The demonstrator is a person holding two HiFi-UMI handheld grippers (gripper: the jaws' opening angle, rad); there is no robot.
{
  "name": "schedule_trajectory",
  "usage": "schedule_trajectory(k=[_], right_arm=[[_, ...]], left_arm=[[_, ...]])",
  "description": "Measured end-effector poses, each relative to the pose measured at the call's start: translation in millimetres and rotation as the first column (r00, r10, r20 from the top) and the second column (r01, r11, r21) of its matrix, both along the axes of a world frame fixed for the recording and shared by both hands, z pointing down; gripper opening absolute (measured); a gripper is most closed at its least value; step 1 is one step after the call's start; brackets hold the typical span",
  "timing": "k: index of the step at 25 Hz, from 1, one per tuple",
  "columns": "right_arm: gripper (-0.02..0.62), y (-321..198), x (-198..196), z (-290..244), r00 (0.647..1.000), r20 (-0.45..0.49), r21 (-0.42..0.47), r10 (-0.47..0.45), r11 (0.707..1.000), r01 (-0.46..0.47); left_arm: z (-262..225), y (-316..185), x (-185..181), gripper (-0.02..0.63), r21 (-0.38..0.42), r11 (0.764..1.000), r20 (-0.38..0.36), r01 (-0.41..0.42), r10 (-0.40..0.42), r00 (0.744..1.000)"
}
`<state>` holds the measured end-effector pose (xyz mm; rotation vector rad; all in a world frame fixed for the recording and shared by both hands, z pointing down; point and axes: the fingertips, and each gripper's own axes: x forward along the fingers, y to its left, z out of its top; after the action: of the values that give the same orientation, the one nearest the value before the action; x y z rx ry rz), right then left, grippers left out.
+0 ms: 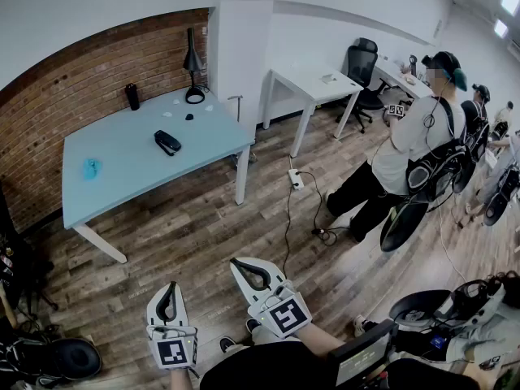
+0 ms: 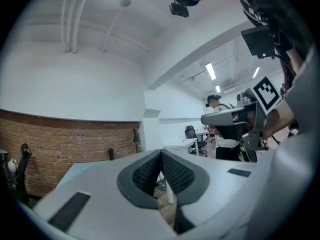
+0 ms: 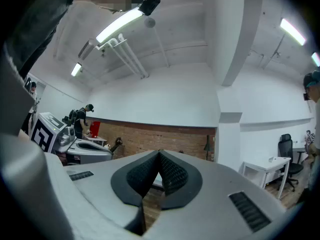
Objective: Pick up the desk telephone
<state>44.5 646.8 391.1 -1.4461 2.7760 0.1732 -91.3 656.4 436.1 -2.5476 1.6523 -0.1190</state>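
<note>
Overhead, head view: left gripper (image 1: 171, 288) and right gripper (image 1: 238, 264) carried level, desk telephone (image 1: 167, 142) far ahead on blue table (image 1: 122, 177); likely just approaching. Left gripper view: jaws pressed together, empty. Right gripper view: same, nothing pinched.

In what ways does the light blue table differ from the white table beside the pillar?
The light blue table stands by the brick wall; the white table stands by a white wall. The light blue table carries a black telephone, a lamp and a dark cup; the white table shows only one small pale item. The light blue table's top looks larger than the white table's. Both have white legs.
</note>
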Motion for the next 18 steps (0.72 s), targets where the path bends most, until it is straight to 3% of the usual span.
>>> schedule_trajectory(k=[4,9,18], right_arm=[[0.008,8,-34,11,0.999,0.021,-0.033,-0.048,0.998,0.049],[0.008,3,-55,26,0.999,-0.027,-0.055,-0.024,0.998,0.023],[0.008,-4,-72,53,0.997,-0.058,-0.124,-0.045,0.992,0.038]], left_arm=[[6,14,-24,0.025,-0.012,1.000,-0.012,0.025,-0.025,1.000],[13,23,-53,0.025,-0.035,0.999,-0.015,0.037,-0.038,0.999],[38,29,-60,0.025,-0.123,0.992,0.011,0.018,-0.017,1.000]])
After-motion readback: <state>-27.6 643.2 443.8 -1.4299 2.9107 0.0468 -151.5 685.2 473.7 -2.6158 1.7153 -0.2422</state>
